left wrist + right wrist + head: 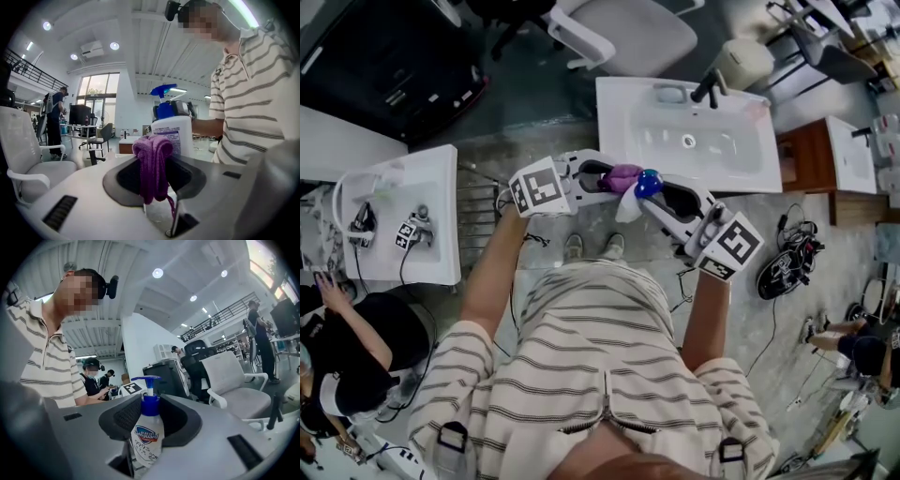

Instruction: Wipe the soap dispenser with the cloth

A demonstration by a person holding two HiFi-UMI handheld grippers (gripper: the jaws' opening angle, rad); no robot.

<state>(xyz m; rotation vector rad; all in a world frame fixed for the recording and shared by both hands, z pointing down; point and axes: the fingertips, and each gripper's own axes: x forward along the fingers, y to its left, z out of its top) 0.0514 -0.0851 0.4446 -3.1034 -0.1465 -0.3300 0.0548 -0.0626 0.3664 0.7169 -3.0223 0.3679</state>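
The left gripper [598, 178] is clenching the purple cloth [152, 164]. The right gripper [667, 199] is grasping the soap dispenser [147, 434] mid-air, short of the counter [619, 112]. Wiping is seemingly beginning, calling next for rubbing the cloth along the bottle.

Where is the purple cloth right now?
The purple cloth is mid-frame in the head view, pinched in the left claw, beside the soap dispenser that the right claw holds, in front of the white sink.

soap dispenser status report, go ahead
Left gripper shut on purple cloth. Right gripper shut on soap dispenser. Purple cloth right beside blue pump, nothing between them.
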